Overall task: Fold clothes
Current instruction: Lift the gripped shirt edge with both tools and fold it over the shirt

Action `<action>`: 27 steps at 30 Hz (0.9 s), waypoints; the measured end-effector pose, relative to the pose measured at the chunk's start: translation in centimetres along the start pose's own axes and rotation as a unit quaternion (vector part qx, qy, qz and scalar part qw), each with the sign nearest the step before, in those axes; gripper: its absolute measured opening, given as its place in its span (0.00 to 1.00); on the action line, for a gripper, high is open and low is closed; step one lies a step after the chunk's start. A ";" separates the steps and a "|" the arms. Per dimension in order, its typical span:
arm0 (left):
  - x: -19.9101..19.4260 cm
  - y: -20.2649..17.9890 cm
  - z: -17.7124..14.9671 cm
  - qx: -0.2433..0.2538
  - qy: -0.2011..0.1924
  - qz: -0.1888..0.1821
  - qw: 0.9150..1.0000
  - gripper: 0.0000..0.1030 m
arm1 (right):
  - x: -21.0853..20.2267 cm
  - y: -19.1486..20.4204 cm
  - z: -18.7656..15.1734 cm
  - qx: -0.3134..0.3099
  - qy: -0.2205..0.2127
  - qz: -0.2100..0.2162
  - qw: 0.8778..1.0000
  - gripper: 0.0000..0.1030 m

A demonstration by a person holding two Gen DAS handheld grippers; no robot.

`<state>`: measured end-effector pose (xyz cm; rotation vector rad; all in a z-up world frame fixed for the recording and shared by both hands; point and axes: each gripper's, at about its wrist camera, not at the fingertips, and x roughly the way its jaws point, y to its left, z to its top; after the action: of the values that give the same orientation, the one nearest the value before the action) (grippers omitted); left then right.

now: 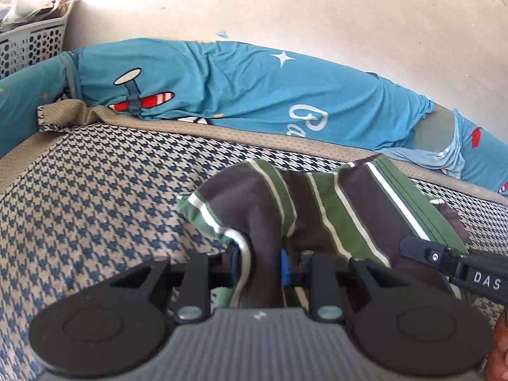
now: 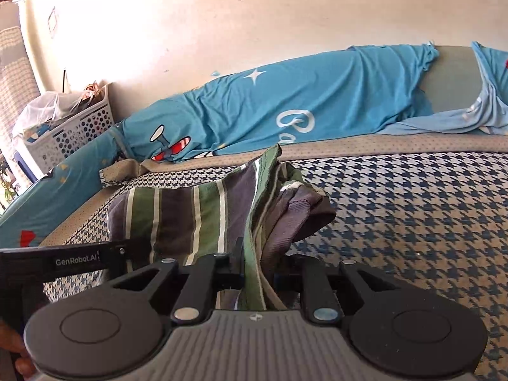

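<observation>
Left wrist view shows the striped garment, green, brown and white, bunched on the houndstooth bed cover, with a fold pinched between the pads of the left tool. Right wrist view has the right tool clamped on another edge of that same garment, which rises from its grip. Beyond the garment, a blue airplane-print sheet lies along the pale wall. Left of the sheet stands a white perforated basket.
</observation>
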<state>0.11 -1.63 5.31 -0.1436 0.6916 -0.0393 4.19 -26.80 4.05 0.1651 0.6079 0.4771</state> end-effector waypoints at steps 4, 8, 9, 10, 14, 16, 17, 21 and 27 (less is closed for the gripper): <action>-0.4 0.7 0.0 -0.004 0.001 0.004 1.000 0.21 | -0.3 0.9 -0.4 -0.001 -0.006 -0.001 1.000 0.15; -0.8 1.0 0.1 -0.008 0.002 0.005 1.000 0.21 | -0.7 1.4 -0.5 -0.005 -0.014 -0.004 1.000 0.16; -0.9 1.1 0.1 -0.008 0.002 0.006 1.000 0.21 | -0.9 1.6 -0.6 -0.008 -0.017 -0.005 1.000 0.15; -1.0 1.1 0.1 -0.008 0.001 0.007 1.000 0.21 | -1.0 1.8 -0.6 -0.012 -0.020 -0.005 1.000 0.15; -1.3 1.3 -0.1 -0.009 -0.003 0.009 1.000 0.21 | -1.2 2.2 -0.9 -0.017 -0.022 -0.006 1.000 0.15; -1.4 1.5 -0.3 -0.011 0.000 0.010 1.000 0.21 | -1.3 2.4 -1.2 -0.018 -0.022 -0.005 1.000 0.15; -1.5 1.6 -0.4 -0.011 0.000 0.010 1.000 0.21 | -1.3 2.5 -1.2 -0.019 -0.022 -0.006 1.000 0.15; -1.8 2.0 -0.5 -0.014 0.000 0.013 1.000 0.21 | -1.2 3.0 -1.3 -0.020 -0.023 -0.007 1.000 0.15; -2.3 2.8 -0.3 -0.021 -0.004 0.014 1.000 0.21 | -1.0 3.9 -1.1 -0.022 -0.027 -0.011 0.999 0.15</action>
<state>-1.90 1.25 6.14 -0.1739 0.6874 0.0019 1.36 -23.82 4.82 0.1287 0.5455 0.4628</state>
